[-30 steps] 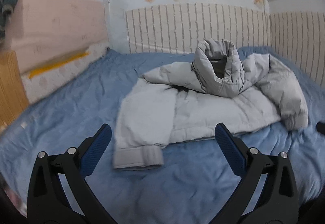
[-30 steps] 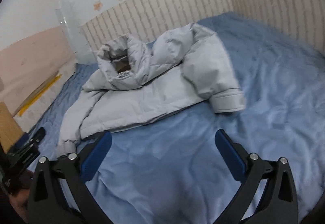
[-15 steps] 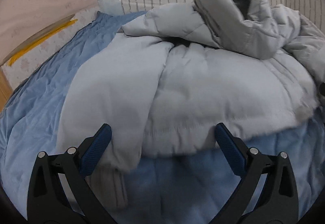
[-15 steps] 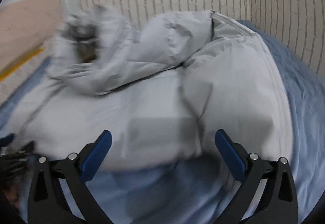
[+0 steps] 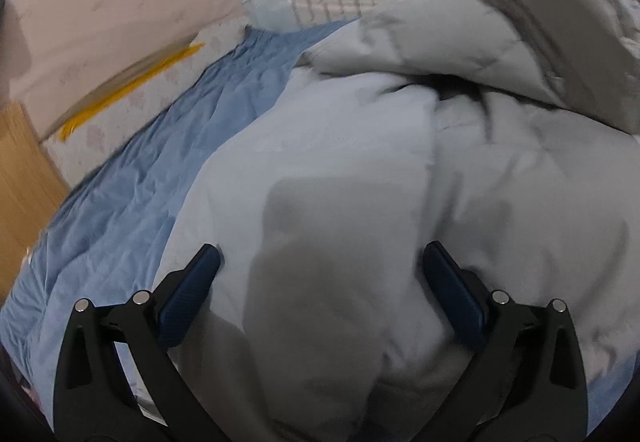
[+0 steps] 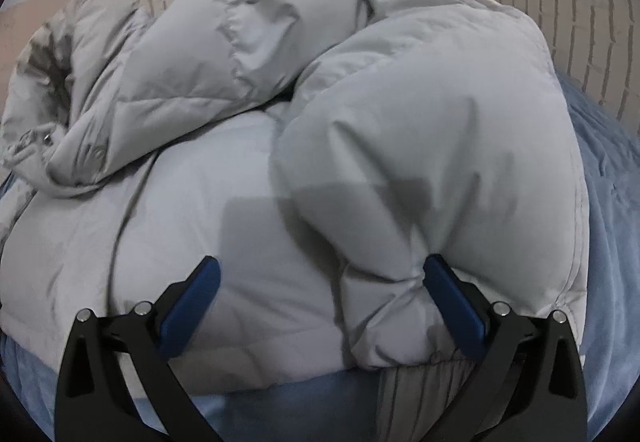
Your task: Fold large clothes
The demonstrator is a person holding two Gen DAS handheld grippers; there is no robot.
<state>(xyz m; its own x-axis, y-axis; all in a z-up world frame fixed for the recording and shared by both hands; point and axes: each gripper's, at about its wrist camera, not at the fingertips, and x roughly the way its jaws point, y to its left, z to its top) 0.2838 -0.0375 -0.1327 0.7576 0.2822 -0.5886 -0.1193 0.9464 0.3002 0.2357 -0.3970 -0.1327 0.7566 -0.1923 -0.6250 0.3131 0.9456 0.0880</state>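
A light grey puffer jacket [image 5: 360,169] lies spread on the blue bed cover, its hood [image 5: 560,1] bunched at the far side. My left gripper [image 5: 322,262] stands open right over the jacket's left sleeve, which fills the space between its blue pads [image 5: 188,294]. In the right wrist view the same jacket [image 6: 248,201] fills the frame. My right gripper [image 6: 320,274] is open over the lower hem, and the right sleeve [image 6: 440,161] with its ribbed cuff [image 6: 424,382] lies against the right pad [image 6: 456,310].
The blue bed cover [image 5: 132,193] stretches to the left of the jacket and also on its right [image 6: 608,242]. A brick-pattern wall [image 6: 560,1] runs behind the bed. A pink panel [image 5: 112,9] and a wooden board [image 5: 24,177] stand at the left.
Both grippers have moved forward and down onto the jacket, which now fills both views. Their jaws stay wide apart. The jacket itself has not moved.
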